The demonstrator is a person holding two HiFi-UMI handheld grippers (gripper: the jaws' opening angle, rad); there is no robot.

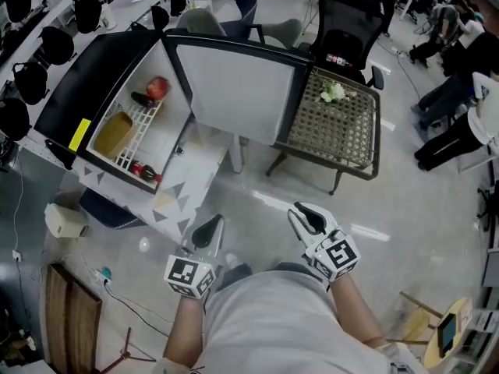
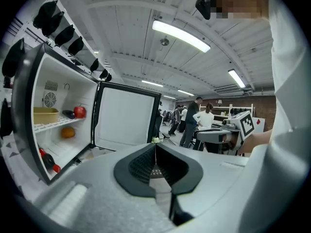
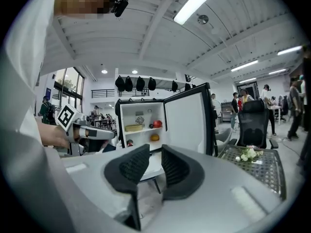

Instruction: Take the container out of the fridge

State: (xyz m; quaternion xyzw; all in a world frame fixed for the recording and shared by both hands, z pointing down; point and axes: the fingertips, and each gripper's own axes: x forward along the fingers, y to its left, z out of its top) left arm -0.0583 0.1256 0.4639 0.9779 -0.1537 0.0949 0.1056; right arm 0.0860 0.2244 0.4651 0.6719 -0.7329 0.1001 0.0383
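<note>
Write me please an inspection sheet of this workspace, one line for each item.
Surface: white stand carries the fridge; its door is wide open.
Job's things: yellow container on the wire shelf, untouched.
Clutter: red apple and dark item on the same shelf; orange below; red-capped bottles at the bottom.
Grippers: left claw shut, empty; right claw open, empty; both short of the fridge.
Cables: thin cable on the floor.
Surroundings: woven table with white flowers, office chair, people behind.
</note>
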